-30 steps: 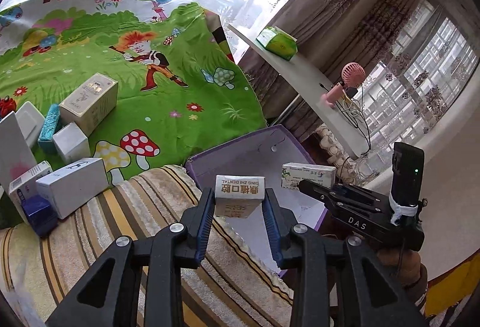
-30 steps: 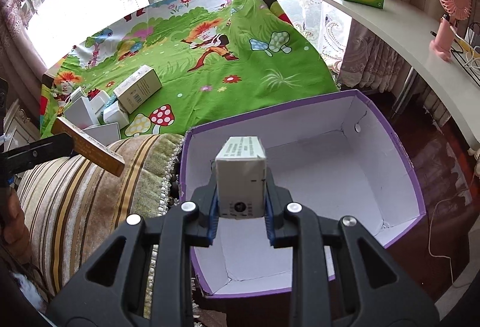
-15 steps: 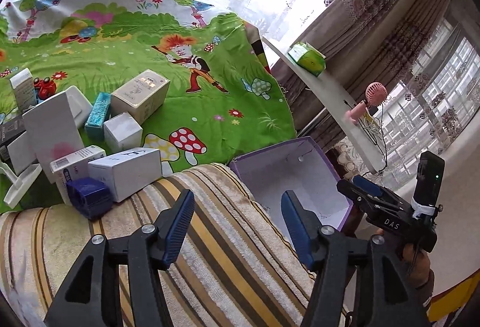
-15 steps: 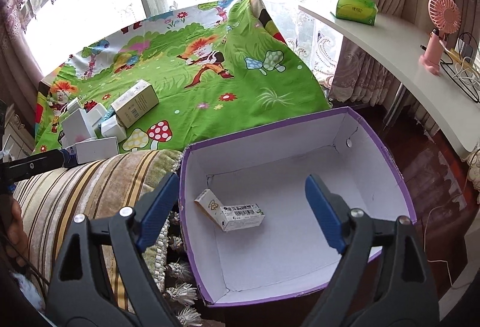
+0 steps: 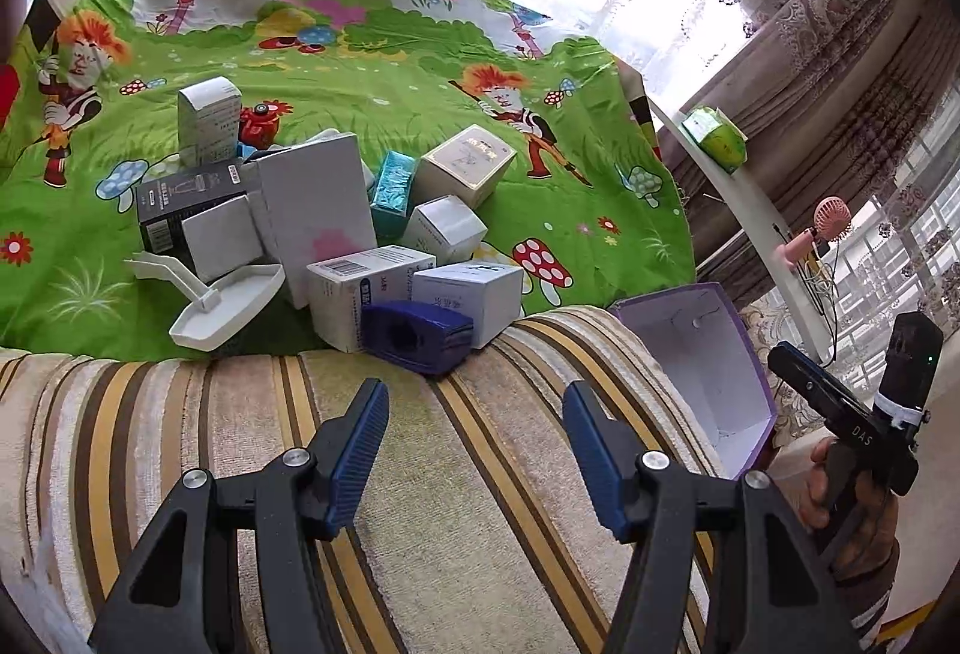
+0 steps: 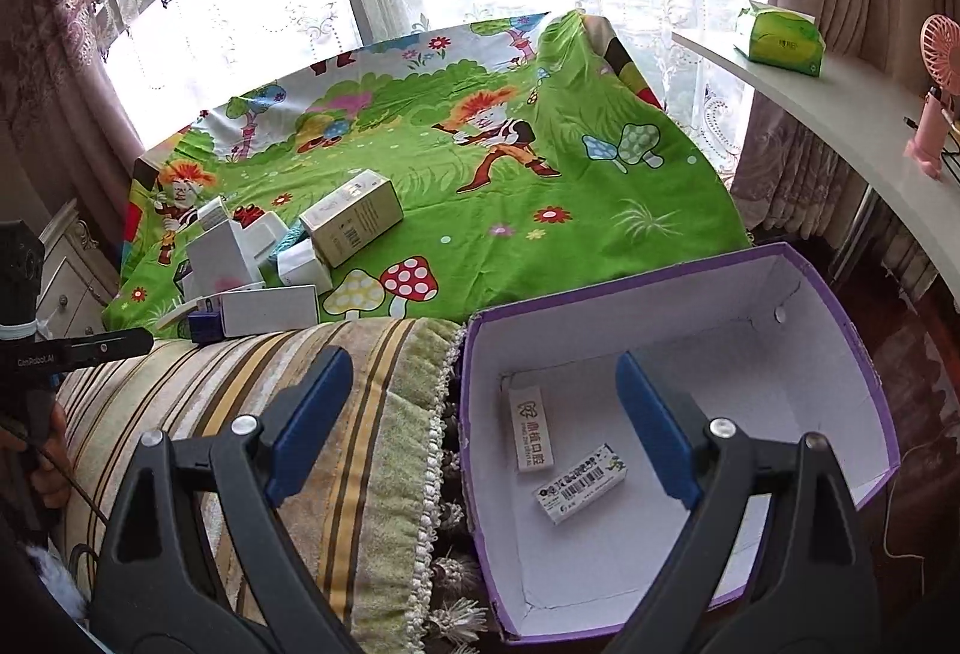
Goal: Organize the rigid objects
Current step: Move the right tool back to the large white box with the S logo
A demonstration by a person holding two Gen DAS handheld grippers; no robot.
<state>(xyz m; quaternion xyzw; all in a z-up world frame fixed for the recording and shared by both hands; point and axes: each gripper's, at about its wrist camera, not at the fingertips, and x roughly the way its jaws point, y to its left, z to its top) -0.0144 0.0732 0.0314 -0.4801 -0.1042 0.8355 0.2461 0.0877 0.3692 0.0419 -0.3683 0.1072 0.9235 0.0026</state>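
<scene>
A purple box point(image 6: 852, 330) with a white inside stands right of the striped cushion; it also shows in the left wrist view point(image 5: 741, 330). Two small white cartons point(image 6: 530, 435) point(image 6: 581, 483) lie on its floor. A pile of several boxes point(image 5: 336, 216) sits on the green cartoon cloth, with a dark blue box point(image 5: 417, 336) and a white carton point(image 5: 468, 303) nearest. My left gripper point(image 5: 474, 450) is open and empty over the cushion, short of the pile. My right gripper point(image 6: 480, 426) is open and empty above the purple box's left rim.
The striped cushion point(image 5: 240, 444) lies between me and the cloth. A white plastic scoop-like piece point(image 5: 222, 303) lies left of the pile. A white shelf point(image 6: 840, 102) at the right holds a green tissue pack point(image 6: 780, 39) and a pink fan point(image 6: 939, 54).
Both grippers held cartons one second ago, then opened; both cartons now lie in the purple box. My left gripper has swung left toward the pile. My right gripper has drawn back slightly.
</scene>
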